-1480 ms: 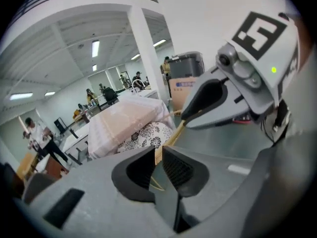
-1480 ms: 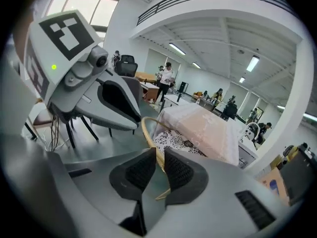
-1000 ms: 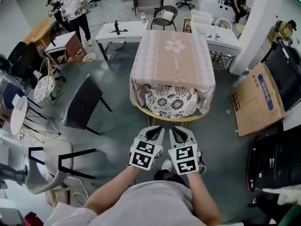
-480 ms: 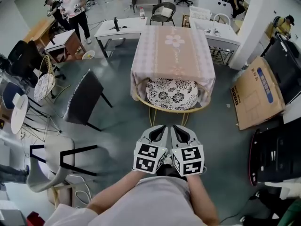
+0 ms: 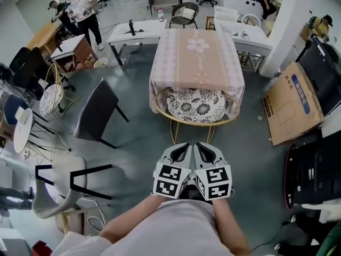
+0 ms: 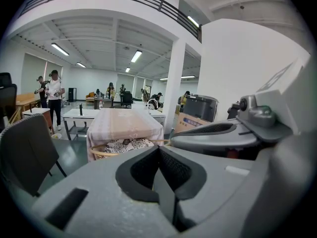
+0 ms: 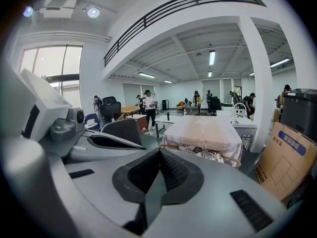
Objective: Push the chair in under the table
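Observation:
The table (image 5: 197, 52), under a pink cloth, stands in the middle of the head view. The rattan chair (image 5: 195, 104) with a black-and-white flowered cushion sits at its near end, its seat partly under the cloth. My left gripper (image 5: 181, 148) and right gripper (image 5: 201, 148) hang side by side close to the person's body, apart from the chair and pointing at it. Both are shut with nothing between the jaws. The left gripper (image 6: 158, 150) looks at the chair (image 6: 126, 145) and table (image 6: 121, 124). Past the right gripper (image 7: 159, 155) show the chair (image 7: 200, 152) and table (image 7: 202, 130).
A dark chair (image 5: 95, 116) stands to the left of the table and a white chair with a black frame (image 5: 64, 183) nearer left. A cardboard box (image 5: 290, 108) leans at the right beside a white pillar (image 5: 290, 25). White desks (image 5: 136, 33) and people (image 5: 82, 9) are behind.
Both grippers have drawn back a little from the chair, toward the person's body. The chair has stayed where it was at the table's near end.

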Demonstrator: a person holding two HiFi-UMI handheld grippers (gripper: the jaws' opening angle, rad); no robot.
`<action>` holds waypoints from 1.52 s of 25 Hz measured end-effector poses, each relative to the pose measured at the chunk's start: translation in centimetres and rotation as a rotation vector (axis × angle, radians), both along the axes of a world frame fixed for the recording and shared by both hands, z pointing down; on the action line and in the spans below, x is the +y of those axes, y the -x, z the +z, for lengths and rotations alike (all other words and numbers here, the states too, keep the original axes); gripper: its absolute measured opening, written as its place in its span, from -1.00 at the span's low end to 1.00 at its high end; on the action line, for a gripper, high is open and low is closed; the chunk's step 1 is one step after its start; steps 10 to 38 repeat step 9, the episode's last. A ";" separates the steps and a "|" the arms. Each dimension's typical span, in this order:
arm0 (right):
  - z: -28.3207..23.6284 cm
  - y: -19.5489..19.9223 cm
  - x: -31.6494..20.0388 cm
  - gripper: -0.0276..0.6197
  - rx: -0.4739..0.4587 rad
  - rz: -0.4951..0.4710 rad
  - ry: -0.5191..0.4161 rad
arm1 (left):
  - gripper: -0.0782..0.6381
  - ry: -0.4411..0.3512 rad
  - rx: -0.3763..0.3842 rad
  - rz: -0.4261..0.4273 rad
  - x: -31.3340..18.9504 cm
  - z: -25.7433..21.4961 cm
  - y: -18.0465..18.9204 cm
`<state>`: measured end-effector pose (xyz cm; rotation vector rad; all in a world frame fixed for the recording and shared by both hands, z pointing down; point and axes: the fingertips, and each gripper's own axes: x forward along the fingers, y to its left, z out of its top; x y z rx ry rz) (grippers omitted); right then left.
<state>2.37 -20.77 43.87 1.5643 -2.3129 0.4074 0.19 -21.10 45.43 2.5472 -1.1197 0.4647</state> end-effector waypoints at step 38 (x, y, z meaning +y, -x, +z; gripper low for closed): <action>0.3 -0.1 0.1 -0.91 0.006 0.005 0.005 | -0.77 -0.002 0.009 -0.003 0.0 -0.1 0.1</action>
